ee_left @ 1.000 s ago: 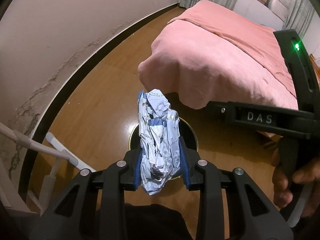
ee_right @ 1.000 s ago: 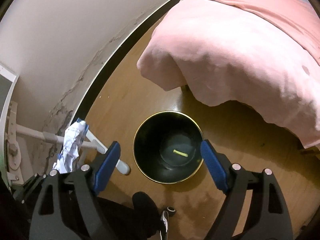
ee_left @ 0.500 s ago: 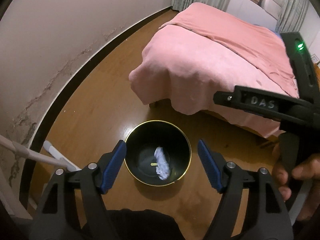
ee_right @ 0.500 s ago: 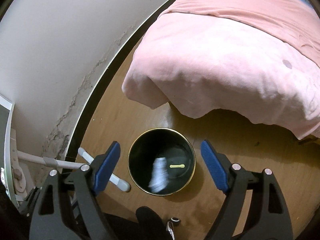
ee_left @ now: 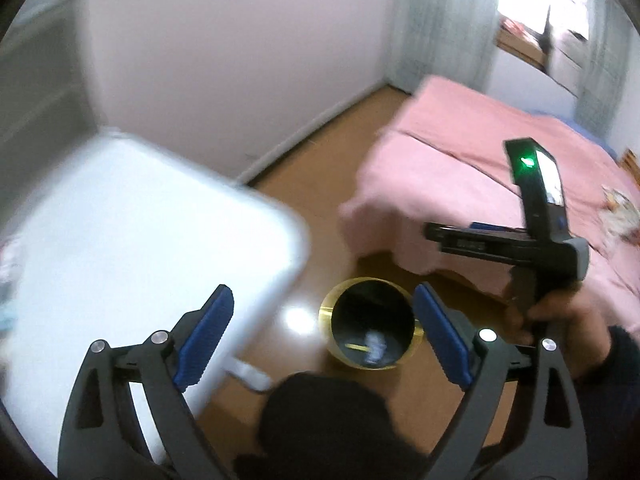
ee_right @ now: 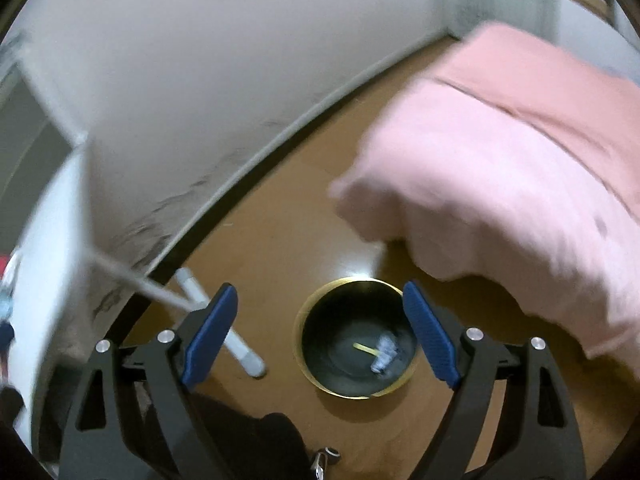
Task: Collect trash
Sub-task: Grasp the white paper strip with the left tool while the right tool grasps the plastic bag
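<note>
A black bin with a gold rim (ee_left: 329, 312) stands on the wooden floor by the bed. In it lie a crumpled white-and-blue paper (ee_left: 375, 350) and a thin yellow stick (ee_left: 355, 346). My left gripper (ee_left: 322, 336) hangs high above the bin, its jaws opening with nothing between the blue pads. The right wrist view looks down into the same bin (ee_right: 300, 334), with the paper (ee_right: 383, 357) beside the stick (ee_right: 366, 348). My right gripper (ee_right: 320, 336) is open and empty above it.
A pink-covered bed (ee_left: 460, 168) fills the right, with a small pale crumpled thing (ee_left: 620, 210) on it. A white tabletop (ee_left: 132, 248) is close on the left, and its white foot (ee_right: 224, 320) lies on the floor. A hand (ee_left: 560, 316) holds the other tool. Dark clothing (ee_left: 332, 420) is below.
The left gripper opened and let go of the crumpled paper, which fell into the bin. Both grippers rose away from the bin. The white tabletop came into the left view.
</note>
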Motion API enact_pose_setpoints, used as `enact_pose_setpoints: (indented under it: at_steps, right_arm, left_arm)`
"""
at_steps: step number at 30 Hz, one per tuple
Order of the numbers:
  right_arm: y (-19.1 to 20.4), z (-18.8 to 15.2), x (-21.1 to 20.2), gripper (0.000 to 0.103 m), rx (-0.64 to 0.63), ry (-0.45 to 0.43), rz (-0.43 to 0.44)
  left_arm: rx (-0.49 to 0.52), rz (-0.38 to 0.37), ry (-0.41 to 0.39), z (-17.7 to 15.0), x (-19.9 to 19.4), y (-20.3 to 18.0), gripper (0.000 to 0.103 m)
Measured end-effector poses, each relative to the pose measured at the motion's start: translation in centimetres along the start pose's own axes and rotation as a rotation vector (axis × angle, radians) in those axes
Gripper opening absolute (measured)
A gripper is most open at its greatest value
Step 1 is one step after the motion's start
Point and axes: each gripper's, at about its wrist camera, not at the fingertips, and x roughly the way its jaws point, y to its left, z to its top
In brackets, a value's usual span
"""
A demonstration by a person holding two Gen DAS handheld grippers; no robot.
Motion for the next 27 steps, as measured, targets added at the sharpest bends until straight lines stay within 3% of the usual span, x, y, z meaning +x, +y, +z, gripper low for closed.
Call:
enact_pose_setpoints:
  at_steps: [5,10,12,15,20,25,26,27]
  right_arm:
    - [13.3,-0.7,-3.7,0.082,-0.265,-0.039,0.192]
    - [28.3,-4.0,-7.9,0.082,-0.552,-0.031,0.468]
    - [35.1,-5.9,-9.2,0.082,-0.652,0.003,0.611]
    - [42.3,-8.4,-10.4,0.082,-0.755,0.006,0.697]
    - [52.0,-10.8,-9.5,0.082,-0.858,-0.016,0.664]
    - [55.3,-10.4,-7.3,0.081,-0.819,0.014,0.593]
    - [55.6,-10.4,-6.9,0.075,-0.818,0.017,0.576]
    - [55.7,-10.2,-6.5,0.062,-0.818,0.022,0.572]
  left_arm:
    - [-0.159,0.219,-0.045,-3.9,-8.2,11.5,0.089]
    - [-0.353,0.439,-0.049,-10.0,-16.1,22.3,0.089]
    - [-0.418,0.502,-0.052,-12.2,-18.4,25.1,0.089]
    - [-0.532,0.574,-0.054,-16.5,-21.9,29.0,0.089]
    - [-0.635,0.602,-0.054,-21.9,-25.7,32.2,0.089]
    - [-0.65,0.599,-0.058,-23.4,-26.1,35.4,0.089]
    - [-0.636,0.595,-0.053,-23.2,-25.7,36.1,0.089]
    - [-0.617,0.595,-0.047,-23.0,-25.2,36.7,0.089]
